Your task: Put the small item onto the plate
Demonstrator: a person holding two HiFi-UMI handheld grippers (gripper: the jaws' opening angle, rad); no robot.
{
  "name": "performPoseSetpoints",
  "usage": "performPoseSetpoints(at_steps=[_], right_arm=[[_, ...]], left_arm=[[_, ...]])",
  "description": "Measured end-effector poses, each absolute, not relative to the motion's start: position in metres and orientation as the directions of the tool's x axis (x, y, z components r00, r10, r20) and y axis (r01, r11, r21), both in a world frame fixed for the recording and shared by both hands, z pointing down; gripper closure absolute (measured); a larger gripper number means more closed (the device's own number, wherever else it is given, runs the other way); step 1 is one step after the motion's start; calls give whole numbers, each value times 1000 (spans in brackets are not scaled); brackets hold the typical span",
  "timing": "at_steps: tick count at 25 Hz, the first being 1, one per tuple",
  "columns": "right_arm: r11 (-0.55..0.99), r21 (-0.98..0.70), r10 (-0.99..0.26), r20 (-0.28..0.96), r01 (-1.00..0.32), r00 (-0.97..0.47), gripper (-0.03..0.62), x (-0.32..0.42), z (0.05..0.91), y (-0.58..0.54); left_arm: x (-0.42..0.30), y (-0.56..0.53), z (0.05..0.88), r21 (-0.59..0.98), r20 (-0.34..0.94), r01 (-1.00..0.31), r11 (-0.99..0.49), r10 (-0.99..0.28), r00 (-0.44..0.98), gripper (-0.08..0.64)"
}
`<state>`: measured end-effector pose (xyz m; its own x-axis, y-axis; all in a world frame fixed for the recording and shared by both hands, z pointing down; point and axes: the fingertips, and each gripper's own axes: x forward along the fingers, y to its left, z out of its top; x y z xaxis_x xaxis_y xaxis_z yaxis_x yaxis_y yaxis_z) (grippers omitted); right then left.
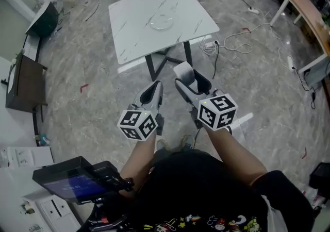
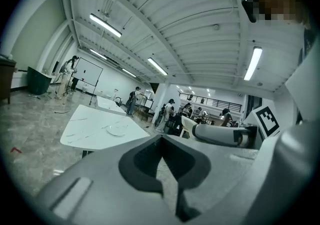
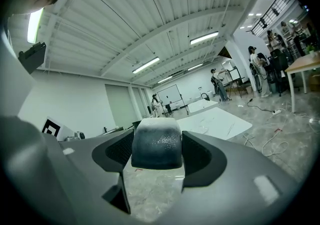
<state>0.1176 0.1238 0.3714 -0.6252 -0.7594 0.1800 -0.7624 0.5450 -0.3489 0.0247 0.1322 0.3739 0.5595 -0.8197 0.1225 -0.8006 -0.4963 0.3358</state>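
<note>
**Head view: item gripped, plate well ahead on the desk**

The right tongs (image 1: 188,82) are clamped on the small item (image 3: 156,144), a pale rounded block with a darker pebbled face. It sits squarely between both pads, a hold that should keep it from tipping while it is carried. The left tongs (image 2: 161,155) are closed on nothing and sit just beside the right pair, probably parked out of the way because one hand is enough for this load.

Both pairs are low in front of the person's body, over bare floor and well apart from the desk (image 1: 135,34). The plate (image 1: 161,21), clear and shallow, lies near the middle of the desk with nothing around it, so it can be approached from the near edge. This looks like the carrying stage. The item would need to be brought forward over the plate before the grip is loosened.
</note>
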Motion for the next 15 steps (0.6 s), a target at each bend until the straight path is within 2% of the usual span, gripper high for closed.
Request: performPoseSetpoints(at_steps=[15], right_arm=[[551, -349, -742, 210, -758, -636, 265, 102, 384, 95]], left_arm=[[18, 102, 386, 357, 134, -796, -488, -817, 561, 559]])
